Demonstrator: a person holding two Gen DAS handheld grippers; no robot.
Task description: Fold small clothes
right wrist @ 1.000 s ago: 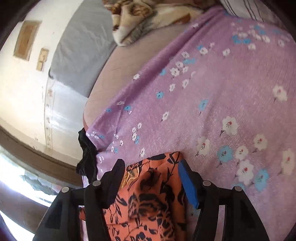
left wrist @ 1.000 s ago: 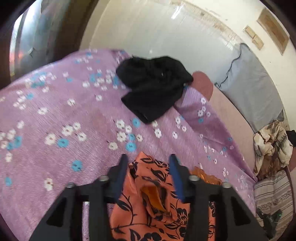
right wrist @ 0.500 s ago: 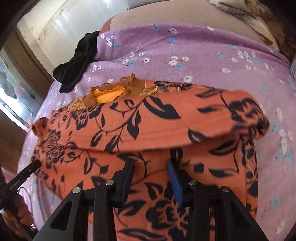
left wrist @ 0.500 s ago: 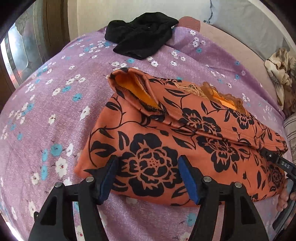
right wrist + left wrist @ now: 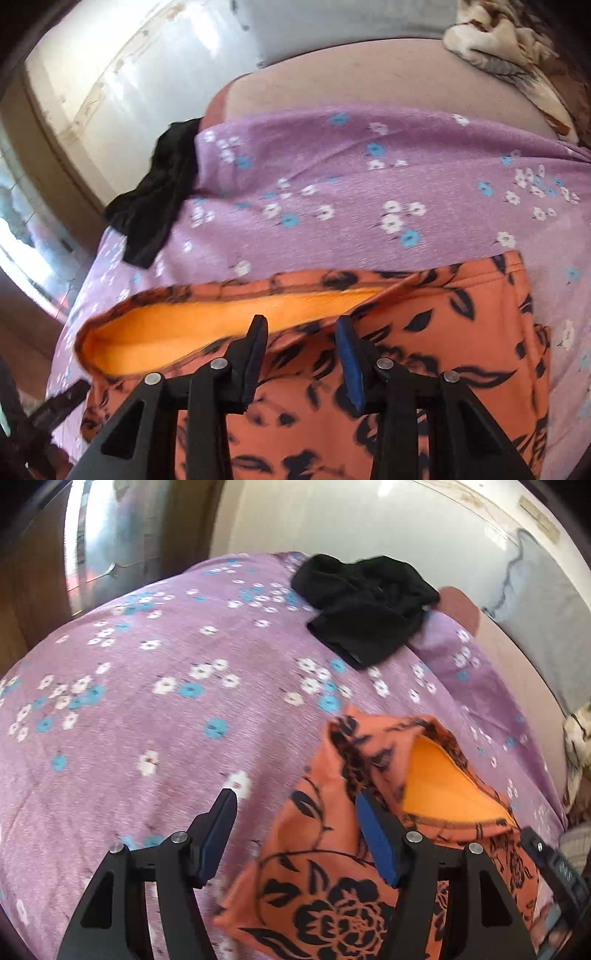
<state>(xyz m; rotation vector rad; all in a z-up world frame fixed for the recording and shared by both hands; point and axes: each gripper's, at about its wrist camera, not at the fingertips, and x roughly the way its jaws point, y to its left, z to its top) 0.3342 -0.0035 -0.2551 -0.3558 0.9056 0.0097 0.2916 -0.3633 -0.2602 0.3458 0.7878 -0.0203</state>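
Purple flowered bedsheet (image 5: 155, 731), black garment (image 5: 365, 602) at its far edge. I see the orange floral garment (image 5: 424, 332) folded (lining showing) beneath my 2 grippers. Left gripper (image 5: 295, 823) wide, empty. Right gripper (image 5: 301, 350) narrower; grip unclear.

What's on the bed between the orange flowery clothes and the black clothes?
Nothing but bare bedsheet, purple with little white and blue flowers. The left wrist view shows it best: the orange garment lies near the camera and the black garment at the far edge.
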